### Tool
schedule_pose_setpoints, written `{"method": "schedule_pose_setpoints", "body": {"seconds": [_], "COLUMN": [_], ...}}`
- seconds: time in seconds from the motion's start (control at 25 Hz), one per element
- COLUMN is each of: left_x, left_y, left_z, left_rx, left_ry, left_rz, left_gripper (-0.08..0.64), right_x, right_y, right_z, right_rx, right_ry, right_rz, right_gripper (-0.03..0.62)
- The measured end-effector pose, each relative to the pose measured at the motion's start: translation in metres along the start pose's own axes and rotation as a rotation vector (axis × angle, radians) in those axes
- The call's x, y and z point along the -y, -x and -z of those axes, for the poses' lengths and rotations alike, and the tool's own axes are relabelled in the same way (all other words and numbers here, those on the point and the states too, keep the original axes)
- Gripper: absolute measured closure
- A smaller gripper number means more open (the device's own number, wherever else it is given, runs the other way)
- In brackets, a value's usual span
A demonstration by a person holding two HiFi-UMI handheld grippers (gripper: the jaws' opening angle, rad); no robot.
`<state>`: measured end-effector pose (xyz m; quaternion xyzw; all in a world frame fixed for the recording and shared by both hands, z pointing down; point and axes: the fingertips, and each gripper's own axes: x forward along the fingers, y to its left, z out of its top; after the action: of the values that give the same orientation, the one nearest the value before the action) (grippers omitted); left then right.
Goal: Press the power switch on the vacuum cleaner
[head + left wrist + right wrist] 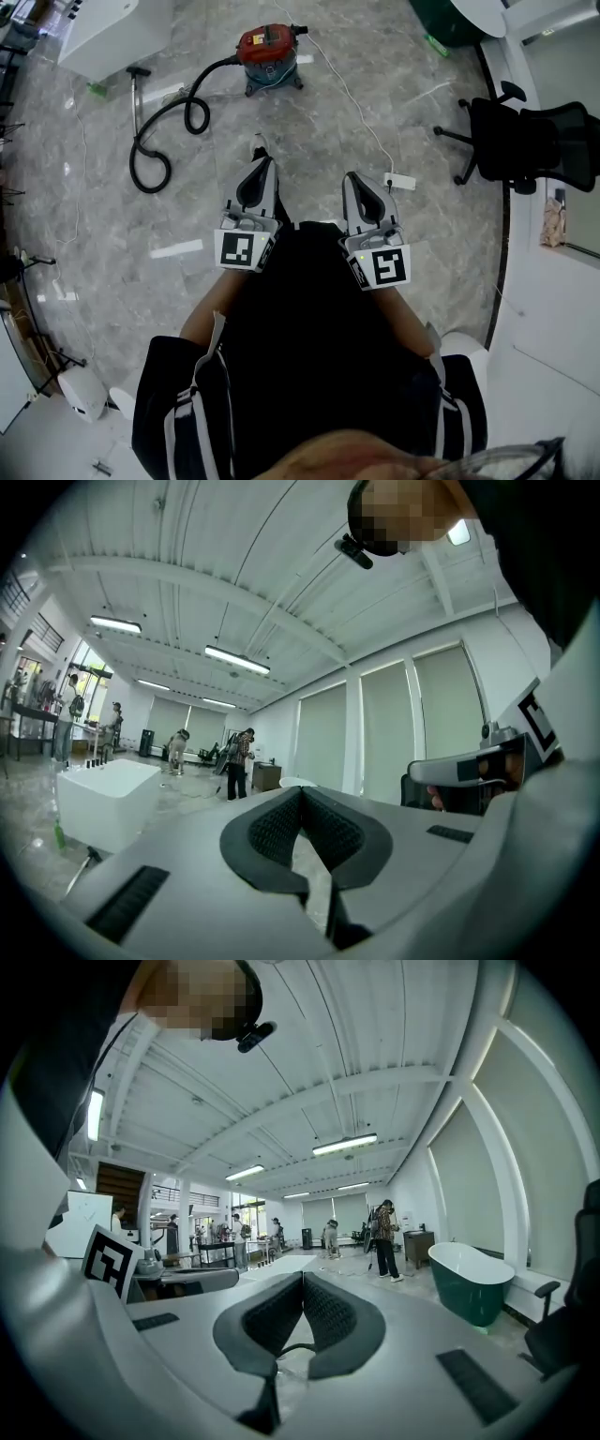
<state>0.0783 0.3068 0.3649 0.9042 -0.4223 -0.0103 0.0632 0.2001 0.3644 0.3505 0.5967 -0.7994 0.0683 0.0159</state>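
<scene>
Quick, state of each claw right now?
Left claw: closed, tips together, holding nothing.
Right claw: closed, tips together, holding nothing.

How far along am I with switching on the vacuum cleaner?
Nothing looks done yet. The vacuum cleaner stands on the floor well ahead, untouched. In hand: nothing; the left claw and right claw are both shut and empty, far short of it. Left: approach the vacuum, find its switch and press it.

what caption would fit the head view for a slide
The left gripper and right gripper held shut and empty, red vacuum cleaner standing ahead on the marble floor
</scene>
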Motion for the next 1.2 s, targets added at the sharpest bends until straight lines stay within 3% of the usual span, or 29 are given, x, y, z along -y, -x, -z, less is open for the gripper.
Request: {"method": "schedule_pose_setpoints", "body": {"seconds": [0.24,0.44,0.68,0.84,1.04,1.2], "left_x": [-0.091,-0.191,-0.279,-0.322,-0.362,-0.374], "left_y": [-0.072,-0.129,-0.176,-0.2,-0.223,-0.229], "left_z": [0.003,-0.037,-0.053,-0.069,-0.065,-0.067], "left_rx": [0.02,0.029,0.045,0.085,0.076,0.085], "left_ry": [0.06,0.084,0.129,0.15,0.189,0.164], "left_rz": [-0.021,-0.088,-0.1,-0.107,-0.143,-0.148], "left_gripper": [0.541,0.541,0.541,0.541,0.541,0.541], "right_x": [0.003,-0.009,-0.028,-0.033,-0.028,-0.03], "right_y": [-0.117,-0.247,-0.361,-0.413,-0.452,-0.47], "right_z": [-0.001,-0.032,-0.06,-0.059,-0.059,-0.061], "right_rx": [-0.028,-0.015,0.006,-0.04,-0.07,-0.053], "right_ry": [0.056,0.025,0.097,0.104,0.089,0.092], "right_rz": [-0.031,-0.119,-0.15,-0.158,-0.162,-0.175], "right_gripper": [0.575,0.575,0.575,0.575,0.575,0.575]}}
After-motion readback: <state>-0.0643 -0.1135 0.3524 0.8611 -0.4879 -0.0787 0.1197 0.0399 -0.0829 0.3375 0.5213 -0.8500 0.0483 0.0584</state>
